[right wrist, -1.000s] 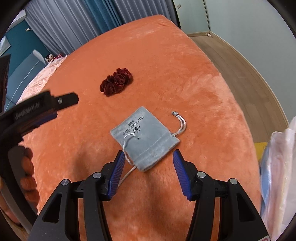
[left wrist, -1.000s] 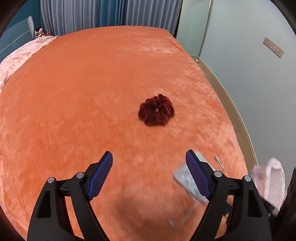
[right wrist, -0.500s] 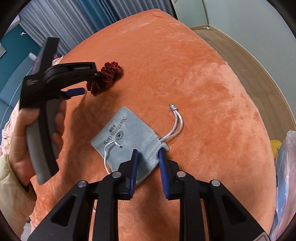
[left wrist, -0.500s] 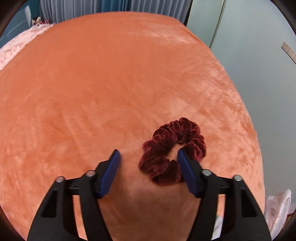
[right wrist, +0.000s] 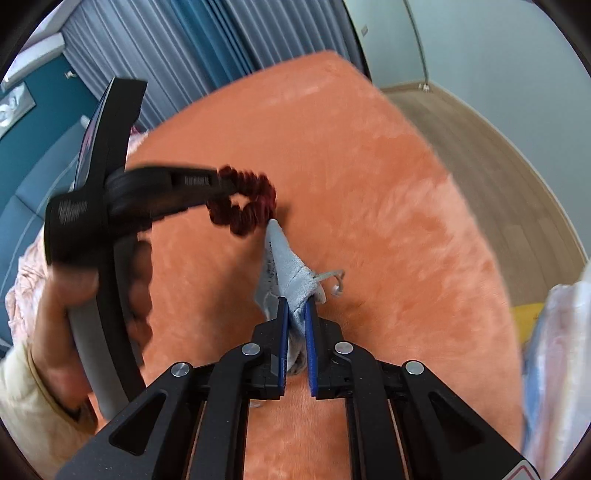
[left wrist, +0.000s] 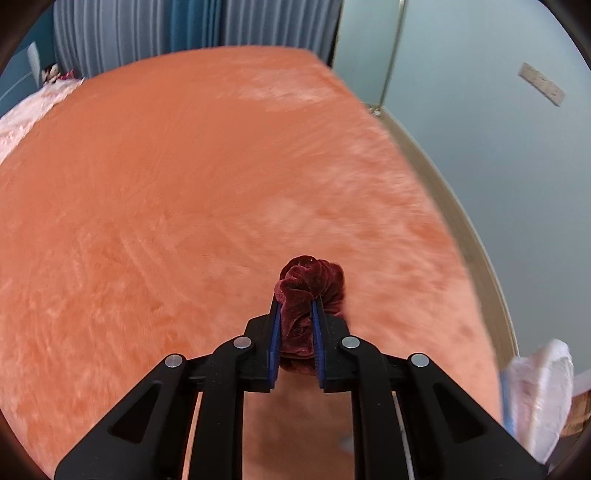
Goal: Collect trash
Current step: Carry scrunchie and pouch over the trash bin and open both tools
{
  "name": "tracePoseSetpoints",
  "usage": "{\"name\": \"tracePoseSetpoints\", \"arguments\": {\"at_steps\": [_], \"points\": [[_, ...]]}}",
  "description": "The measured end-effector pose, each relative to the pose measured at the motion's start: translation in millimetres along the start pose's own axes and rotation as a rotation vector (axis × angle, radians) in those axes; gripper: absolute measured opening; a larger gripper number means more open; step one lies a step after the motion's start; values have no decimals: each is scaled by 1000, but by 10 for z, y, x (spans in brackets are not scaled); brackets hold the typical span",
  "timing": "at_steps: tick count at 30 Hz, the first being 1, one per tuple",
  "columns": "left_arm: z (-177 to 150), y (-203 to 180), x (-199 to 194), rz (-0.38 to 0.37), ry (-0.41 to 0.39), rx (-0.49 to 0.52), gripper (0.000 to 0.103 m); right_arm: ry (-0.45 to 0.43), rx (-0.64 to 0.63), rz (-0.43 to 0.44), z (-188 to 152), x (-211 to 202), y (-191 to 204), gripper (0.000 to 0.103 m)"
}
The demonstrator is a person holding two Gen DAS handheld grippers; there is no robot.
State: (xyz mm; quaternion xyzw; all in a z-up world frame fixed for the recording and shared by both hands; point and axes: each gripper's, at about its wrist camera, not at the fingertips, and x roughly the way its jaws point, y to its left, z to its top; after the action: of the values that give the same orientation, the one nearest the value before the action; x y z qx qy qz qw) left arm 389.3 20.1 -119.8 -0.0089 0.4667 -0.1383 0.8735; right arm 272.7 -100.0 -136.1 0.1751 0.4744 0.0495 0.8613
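Observation:
My left gripper is shut on a dark red velvet scrunchie and holds it just above the orange bed cover. In the right wrist view the left gripper shows at the left, with the scrunchie hanging from its tips. My right gripper is shut on a grey drawstring pouch, lifted off the cover with its cord dangling to the right.
A whitish plastic bag hangs at the bed's right edge; it also shows in the right wrist view. A wooden floor strip and pale wall lie right of the bed. Curtains stand at the far end.
The left gripper closed on the scrunchie and lifted it. The right gripper closed fully on the pouch and raised it off the cover, folding it upright.

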Motion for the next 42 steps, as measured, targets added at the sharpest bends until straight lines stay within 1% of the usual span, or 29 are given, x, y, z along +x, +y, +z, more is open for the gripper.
{"name": "tracePoseSetpoints", "arguments": {"at_steps": [3,4,6,7,9,10,14,18,22,27,32,37,41,42], "points": [[-73,-220,-337,-18,-28,34,14,-66,15,-4,51,-386,-85,8],[-104,-331,-498,-35,-40,42,14,-88,22,-7,64,-524,-128,8],[-135,-452,-687,-57,-53,52,14,-135,38,-16,82,-822,-221,8],[-166,-572,-839,-76,-64,61,14,-156,45,-23,93,-956,-277,8],[-199,-743,-1005,-97,-80,77,14,-204,63,-41,80,-1261,-401,8],[-236,-878,-1153,-117,-97,88,14,-227,72,-53,74,-1408,-472,8],[-380,-1319,-1525,-175,-128,131,14,-303,117,-97,0,-1926,-747,8],[-509,-1755,-1773,-232,-137,178,14,-366,178,-141,-119,-2392,-1091,8],[-659,-2200,-1938,-283,-135,234,14,-407,246,-181,-320,-2739,-1409,8],[-868,-2718,-2039,-332,-112,311,15,-426,313,-209,-556,-2982,-1720,8],[-1049,-3048,-2032,-357,-88,367,15,-426,351,-224,-711,-3063,-1895,8],[-1195,-3277,-2005,-366,-67,412,15,-428,388,-229,-812,-3078,-2013,9],[-1230,-3324,-1955,-369,-53,419,18,-422,397,-226,-849,-3075,-2063,9],[-1247,-3339,-1950,-367,-52,419,18,-417,396,-220,-852,-3065,-2062,11]]}}
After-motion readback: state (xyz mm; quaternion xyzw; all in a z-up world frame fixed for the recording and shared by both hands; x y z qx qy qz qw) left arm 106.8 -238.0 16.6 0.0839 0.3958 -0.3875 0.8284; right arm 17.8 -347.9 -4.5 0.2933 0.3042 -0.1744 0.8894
